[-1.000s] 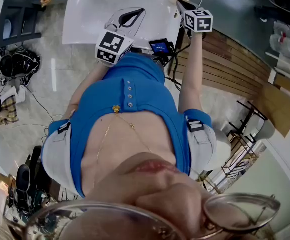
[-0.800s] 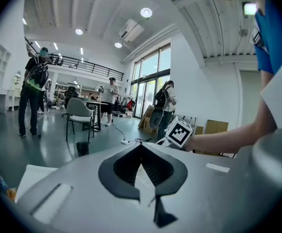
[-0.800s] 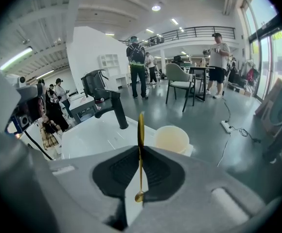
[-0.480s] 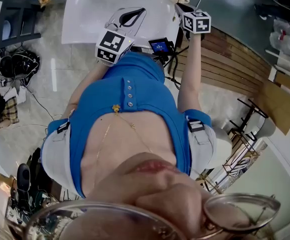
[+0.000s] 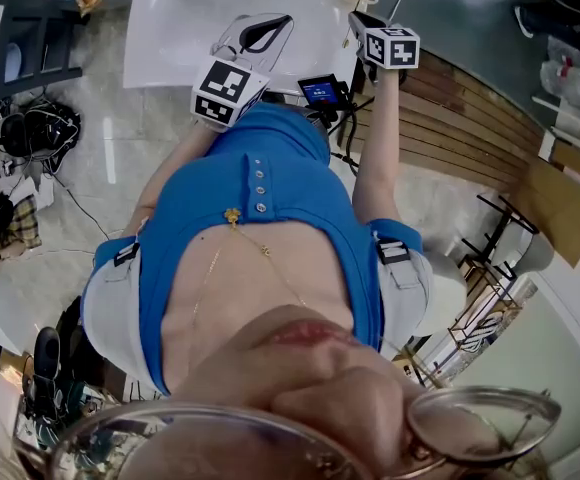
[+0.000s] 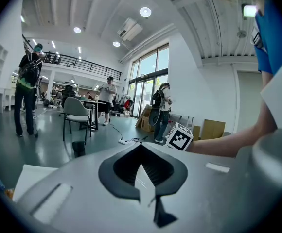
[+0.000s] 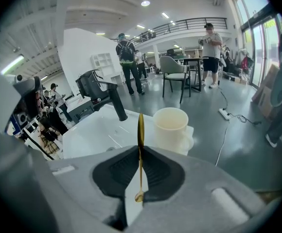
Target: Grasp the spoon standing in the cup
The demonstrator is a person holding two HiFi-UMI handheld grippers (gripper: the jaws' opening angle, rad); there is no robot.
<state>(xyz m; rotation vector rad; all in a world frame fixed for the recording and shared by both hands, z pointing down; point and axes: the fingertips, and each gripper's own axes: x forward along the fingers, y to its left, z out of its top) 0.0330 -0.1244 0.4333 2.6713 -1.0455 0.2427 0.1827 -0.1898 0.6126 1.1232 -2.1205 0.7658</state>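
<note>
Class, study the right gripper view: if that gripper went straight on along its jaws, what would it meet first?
Probably the cream cup, standing just right of the line; the right gripper, shut on the gold spoon, might slip past its left side. Depth is unclear.

No readable text, label, number or sign appears anywhere.
</note>
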